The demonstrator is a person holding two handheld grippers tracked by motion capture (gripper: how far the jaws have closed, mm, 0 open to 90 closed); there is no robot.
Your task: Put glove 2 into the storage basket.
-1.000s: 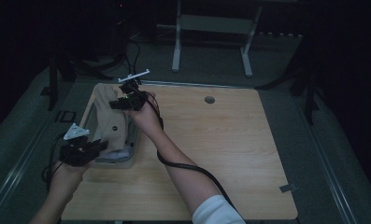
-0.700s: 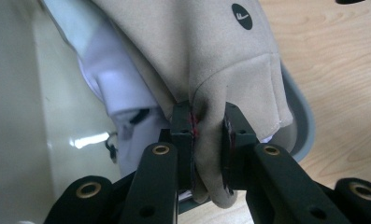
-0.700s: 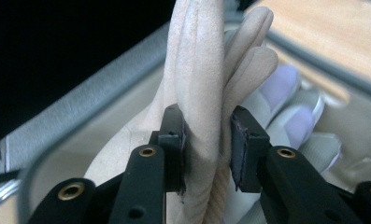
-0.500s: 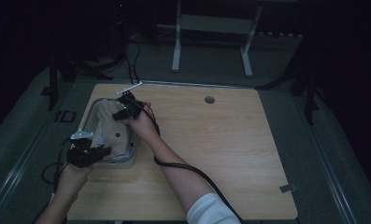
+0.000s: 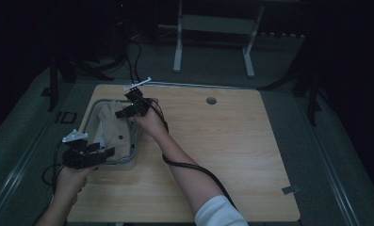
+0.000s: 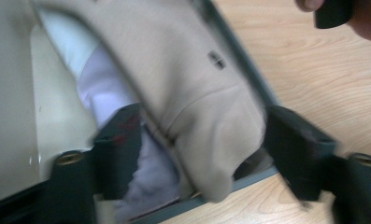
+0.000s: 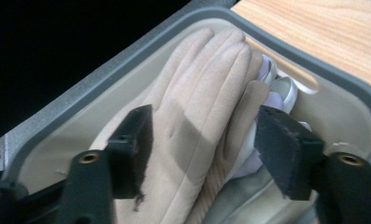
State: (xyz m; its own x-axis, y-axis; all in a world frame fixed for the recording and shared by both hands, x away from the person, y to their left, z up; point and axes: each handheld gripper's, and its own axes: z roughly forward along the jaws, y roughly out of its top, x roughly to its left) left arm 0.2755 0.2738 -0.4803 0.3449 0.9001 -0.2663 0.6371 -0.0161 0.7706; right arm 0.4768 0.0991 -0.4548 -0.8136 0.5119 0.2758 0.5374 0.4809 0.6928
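Beige glove (image 5: pixel 113 126) lies in the bin (image 5: pixel 136 143) at the table's (image 5: pixel 231 141) left side, long axis running near-to-far: fingers at the far end, cuff draped over the bin's near rim. Right gripper (image 5: pixel 132 109) hangs over the fingers (image 7: pixel 211 65), jaws spread either side of them, gripping nothing. Left gripper (image 5: pixel 88 155) is at the near rim, jaws apart and straddling the cuff (image 6: pixel 206 140), not clamped; I'd judge each end has its own gripper about equally close.
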